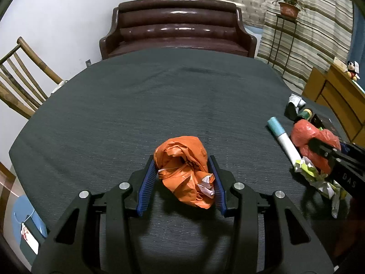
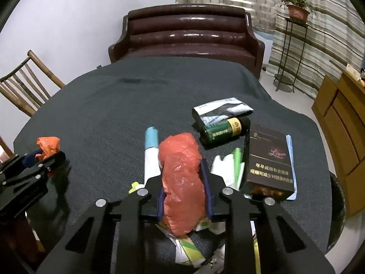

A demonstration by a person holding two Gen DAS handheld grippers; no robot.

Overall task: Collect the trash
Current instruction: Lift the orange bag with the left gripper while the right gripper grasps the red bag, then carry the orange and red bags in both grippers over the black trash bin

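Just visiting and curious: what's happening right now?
Left tool shut on orange bag. Right tool shut on red bag. Marker, cigarette box and wrappers close beside it.

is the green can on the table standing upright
No, the green can lies on its side on the dark tablecloth, beside the dark cigarette box.

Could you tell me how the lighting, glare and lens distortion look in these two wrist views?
Left wrist view: soft overhead light, a dark shadow under the orange bag in the left gripper, glare streaks on the leather sofa, table edge bowed by the fisheye. Right wrist view: the red bag in the right gripper is sharp, the curtains are washed out, the corners are vignetted black.
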